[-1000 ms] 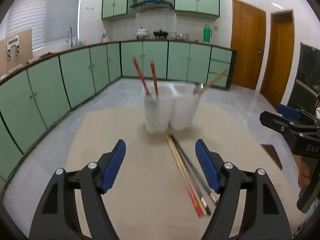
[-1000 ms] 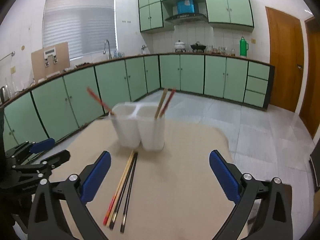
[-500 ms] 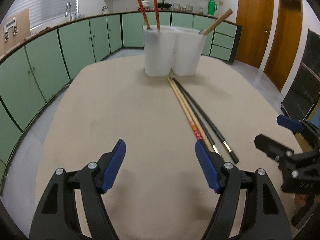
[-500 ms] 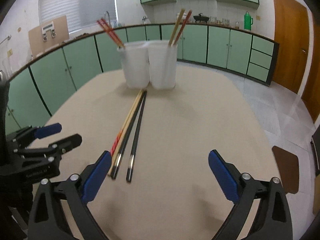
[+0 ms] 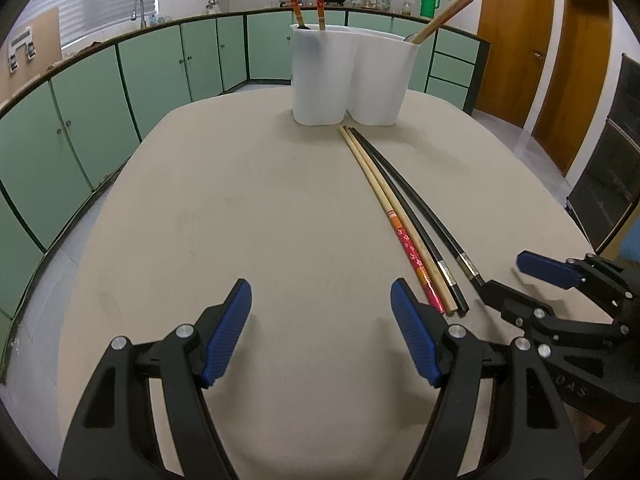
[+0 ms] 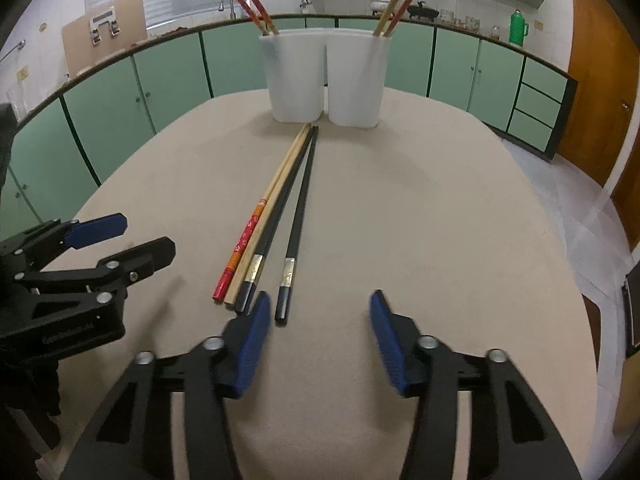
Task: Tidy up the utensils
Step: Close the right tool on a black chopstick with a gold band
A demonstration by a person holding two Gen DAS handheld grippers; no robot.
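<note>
Chopsticks (image 6: 276, 216), 4 loose, lie bunched mid-table with tips just short of the white twin-cup holder (image 6: 324, 76) near the far edge, seemingly staged for sorting. Right gripper (image 6: 316, 336) gapes empty beside their butt ends; left gripper (image 5: 320, 332) likewise spread, empty.

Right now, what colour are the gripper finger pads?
Blue, ribbed pads on black frames; clearest in the left wrist view.

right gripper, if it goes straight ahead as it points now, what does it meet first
Probably bare table. The right gripper stands open, empty, with the nearest black chopstick just inside its left jaw; farther on stands the white holder. Depth is unclear.
</note>
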